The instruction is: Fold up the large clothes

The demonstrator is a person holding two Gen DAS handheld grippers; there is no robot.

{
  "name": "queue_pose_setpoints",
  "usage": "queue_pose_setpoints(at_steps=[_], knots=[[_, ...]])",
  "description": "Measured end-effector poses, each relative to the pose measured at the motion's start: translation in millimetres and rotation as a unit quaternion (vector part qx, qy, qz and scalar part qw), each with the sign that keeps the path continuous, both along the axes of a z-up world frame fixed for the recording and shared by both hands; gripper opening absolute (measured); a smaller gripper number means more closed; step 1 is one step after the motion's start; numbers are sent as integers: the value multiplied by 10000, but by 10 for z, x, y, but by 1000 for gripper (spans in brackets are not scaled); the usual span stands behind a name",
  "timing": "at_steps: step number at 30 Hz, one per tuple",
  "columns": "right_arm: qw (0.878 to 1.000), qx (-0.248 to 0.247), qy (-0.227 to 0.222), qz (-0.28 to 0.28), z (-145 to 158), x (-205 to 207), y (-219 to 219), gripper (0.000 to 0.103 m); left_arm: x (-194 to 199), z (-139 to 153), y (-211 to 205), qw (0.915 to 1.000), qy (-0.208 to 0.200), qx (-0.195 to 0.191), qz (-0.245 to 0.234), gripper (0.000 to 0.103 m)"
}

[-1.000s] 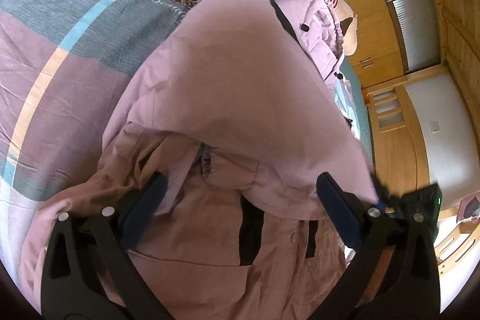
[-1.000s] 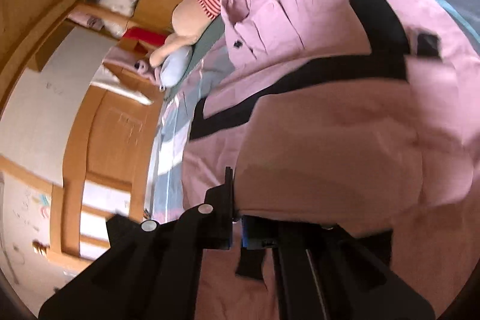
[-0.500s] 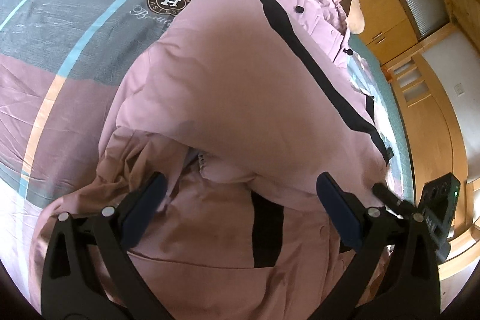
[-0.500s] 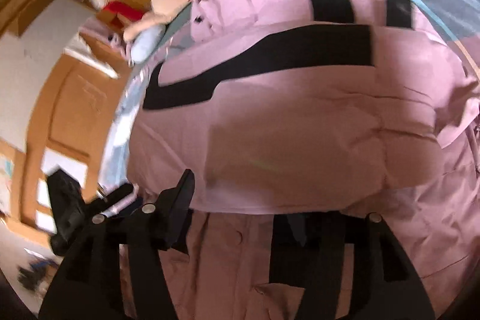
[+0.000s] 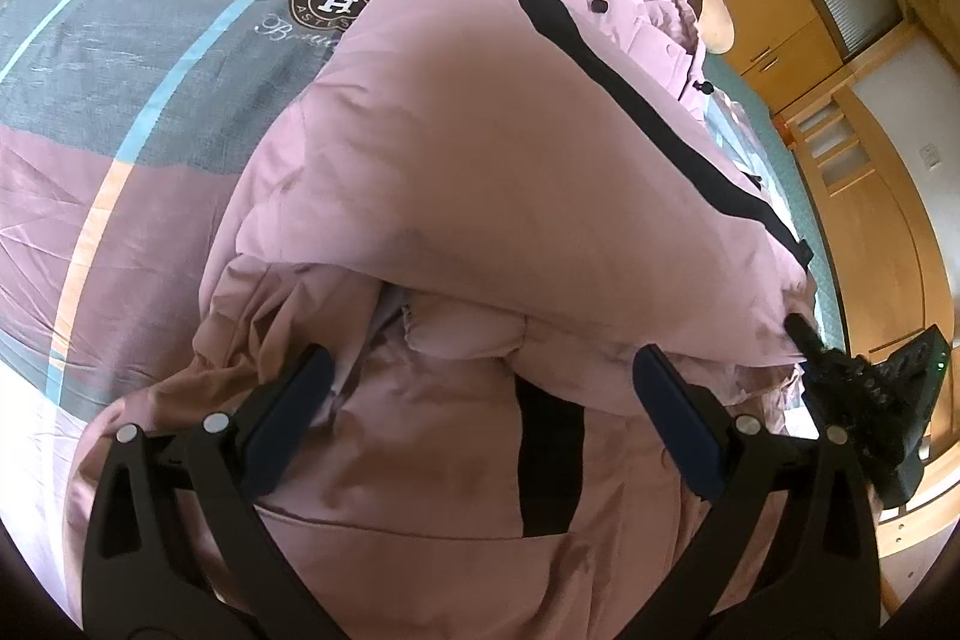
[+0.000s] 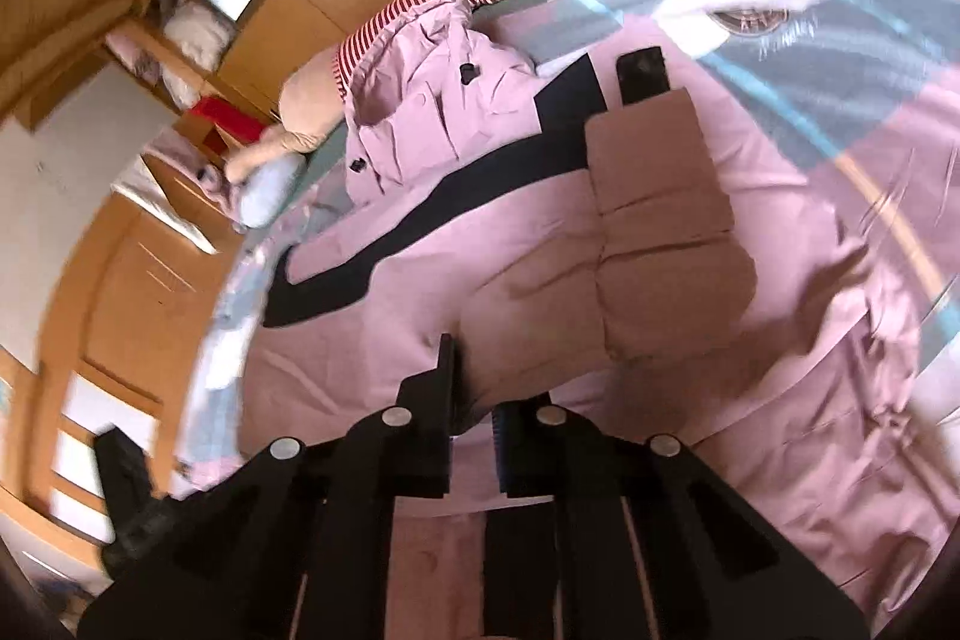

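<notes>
Laying the folded half of the pink jacket point(image 5: 480, 148) flat across the quilt point(image 5: 120, 112); right gripper point(image 6: 474, 400) pinched on the jacket's folded edge, left gripper point(image 5: 480, 388) spread wide above its hem, holding nothing; best lowered level, then smoothed outward.

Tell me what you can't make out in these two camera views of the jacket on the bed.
- Jacket lower hem: left view, cut off behind the open left tool.
- Right tool: right view, whether its nearly closed fingers pinch cloth.
- Bedspread: right view, motion blur.
- Badge lettering: left view, partly covered by the jacket.
</notes>
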State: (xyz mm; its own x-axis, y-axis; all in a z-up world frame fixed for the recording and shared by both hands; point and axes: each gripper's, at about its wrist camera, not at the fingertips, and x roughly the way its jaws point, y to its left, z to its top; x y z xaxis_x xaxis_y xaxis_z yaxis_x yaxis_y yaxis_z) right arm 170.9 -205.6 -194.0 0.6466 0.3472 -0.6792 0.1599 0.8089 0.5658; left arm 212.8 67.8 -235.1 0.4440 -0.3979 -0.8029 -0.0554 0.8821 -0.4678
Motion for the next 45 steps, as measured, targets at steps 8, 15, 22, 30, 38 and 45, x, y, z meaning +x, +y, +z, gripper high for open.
queue_pose_setpoints(at_steps=[8,15,22,30,38,45], knots=[[9982,150,570,-96,-316,22,-97,32,-136,187,-11,9984,-439,95,340,101],[9898,-647,420,-1197,-82,-175,-342,40,-156,336,-179,9889,-891,1183,125,101],[9585,-1846,149,-2167,122,-336,-447,43,-64,104,-95,9975,-302,631,127,101],[9711,-2228,-402,-751,129,-76,18,44,-76,82,-229,9938,-304,1074,-22,101],[9514,-3075,138,-115,-185,77,361,45,-118,159,-210,9913,-568,1182,98,101],[9464,-3113,-729,-455,150,-152,428,45,-52,15,-246,9919,-298,1237,-6,101]])
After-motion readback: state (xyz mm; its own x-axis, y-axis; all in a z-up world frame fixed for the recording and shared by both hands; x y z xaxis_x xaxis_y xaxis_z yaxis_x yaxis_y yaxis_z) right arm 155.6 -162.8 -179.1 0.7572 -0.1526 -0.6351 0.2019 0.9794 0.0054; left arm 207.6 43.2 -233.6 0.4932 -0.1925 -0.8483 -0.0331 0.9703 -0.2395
